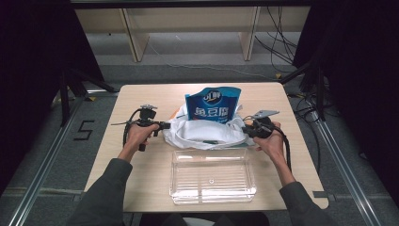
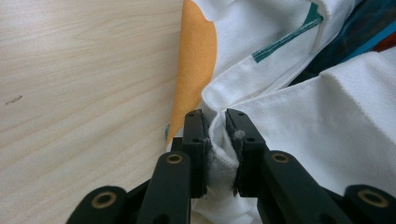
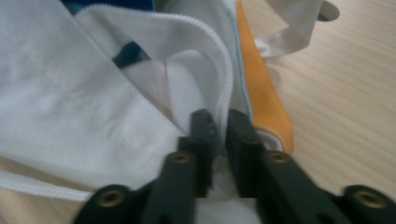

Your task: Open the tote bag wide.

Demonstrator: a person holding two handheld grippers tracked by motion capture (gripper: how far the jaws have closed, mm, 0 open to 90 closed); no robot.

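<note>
A white cloth bag (image 1: pixel 207 134) with orange and teal trim lies at the middle of the table, and a blue snack packet (image 1: pixel 212 106) stands up out of it. My left gripper (image 1: pixel 165 125) is at the bag's left rim. In the left gripper view it (image 2: pixel 215 116) is shut on a bunched fold of the white cloth (image 2: pixel 327 121). My right gripper (image 1: pixel 244 129) is at the bag's right rim. In the right gripper view its jaws (image 3: pixel 222 116) stand slightly apart, with the bag's stitched hem (image 3: pixel 224 70) loose between them, beside the orange trim (image 3: pixel 261 93).
A clear plastic tray (image 1: pixel 175 179) sits empty at the table's near edge, just in front of the bag. Bare wood table (image 1: pixel 141 99) lies to the left and right of the bag. Wooden shelving and cables stand on the floor beyond the far edge.
</note>
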